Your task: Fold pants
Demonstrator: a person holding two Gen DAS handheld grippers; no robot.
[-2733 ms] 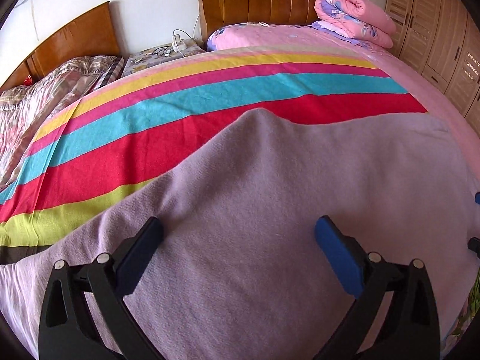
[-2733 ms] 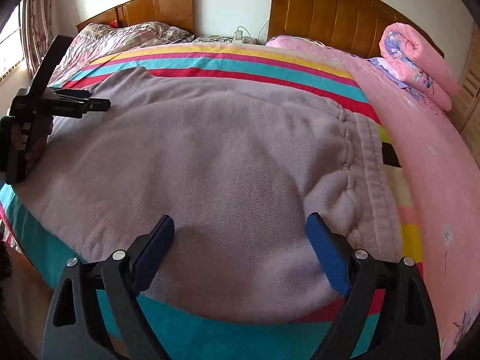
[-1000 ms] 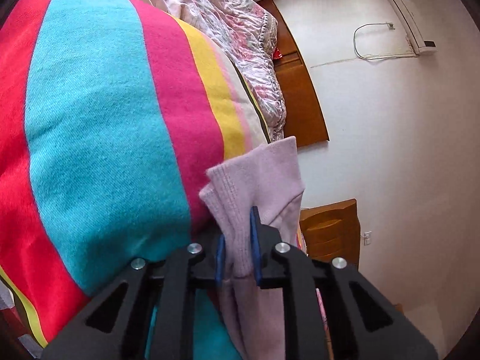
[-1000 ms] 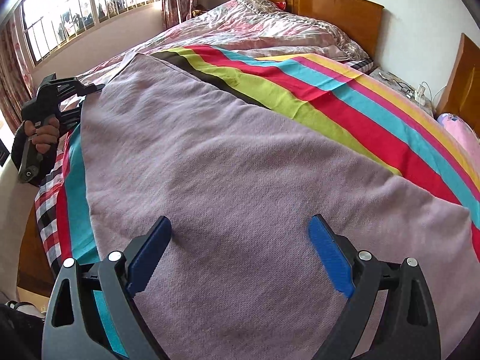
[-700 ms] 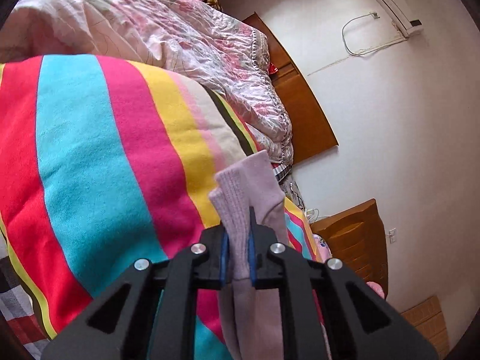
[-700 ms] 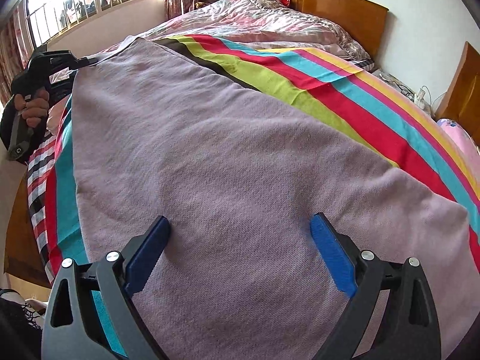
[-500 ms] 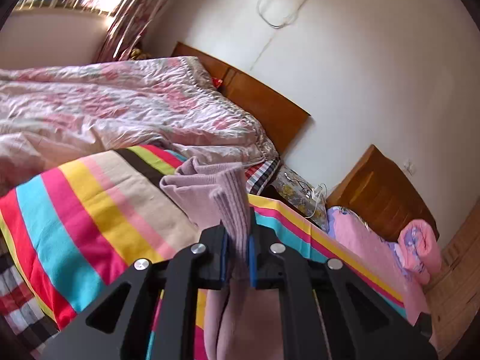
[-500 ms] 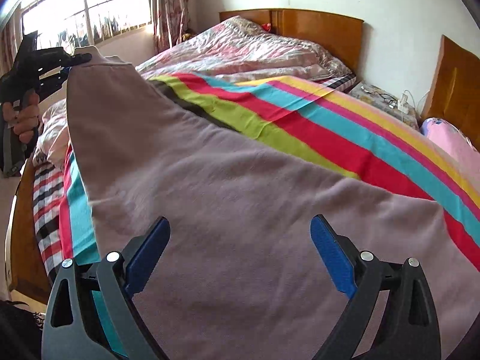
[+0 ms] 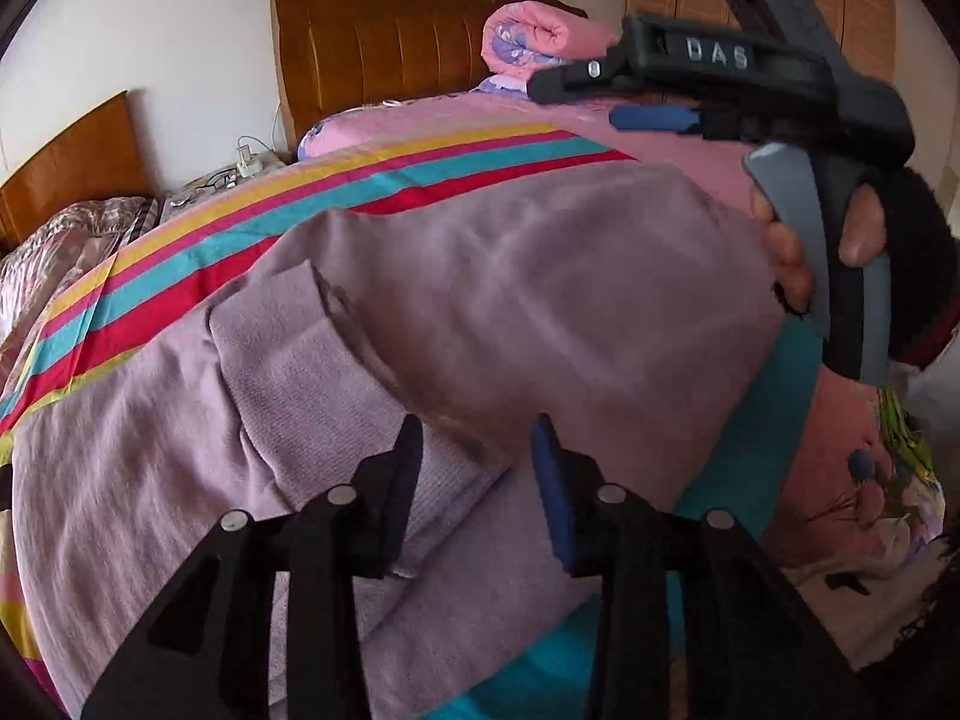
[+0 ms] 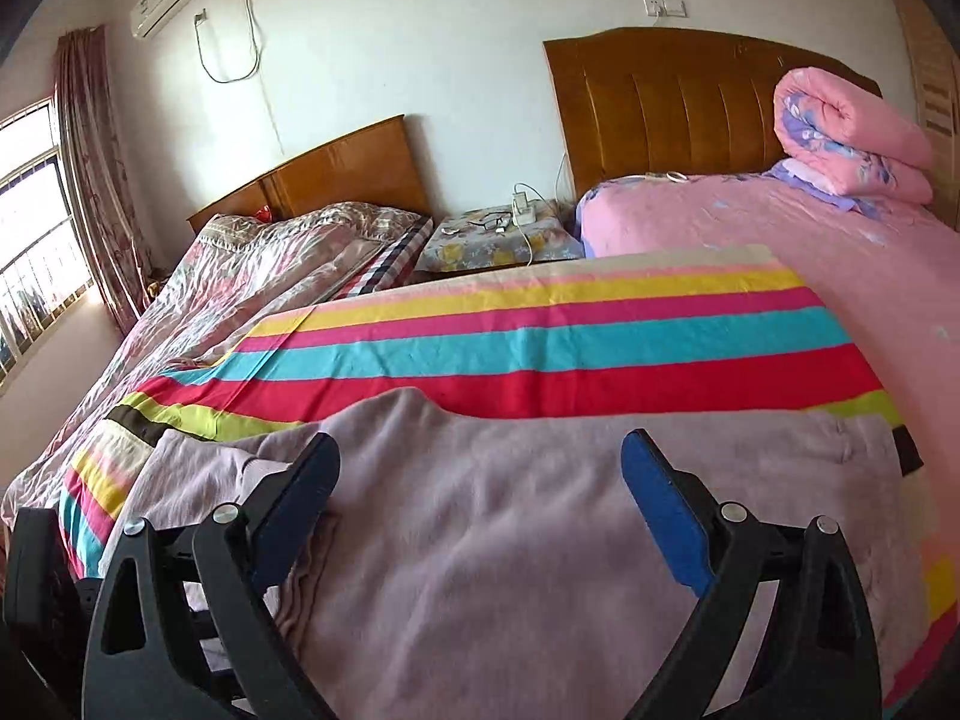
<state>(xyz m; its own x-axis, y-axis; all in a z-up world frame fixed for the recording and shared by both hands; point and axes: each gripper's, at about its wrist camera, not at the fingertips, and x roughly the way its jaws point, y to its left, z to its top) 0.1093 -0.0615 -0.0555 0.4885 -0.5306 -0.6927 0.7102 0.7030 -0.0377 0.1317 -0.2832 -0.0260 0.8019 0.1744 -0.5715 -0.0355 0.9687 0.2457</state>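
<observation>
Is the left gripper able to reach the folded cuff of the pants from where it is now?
Probably yes. The left gripper hangs with jaws open just over the cuff, and nothing lies between them; the right gripper is off to the side.

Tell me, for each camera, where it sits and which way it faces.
Left wrist: sits on the left gripper, low over the lilac pants, facing the large headboard; its own parted fingers show, plus the right gripper and the hand holding it at right.
Right wrist: sits on the right gripper, looking over the pants across the striped blanket to the two headboards; its wide-open fingers show.
Shared: pants, striped blanket, large headboard, rolled pink quilt.
</observation>
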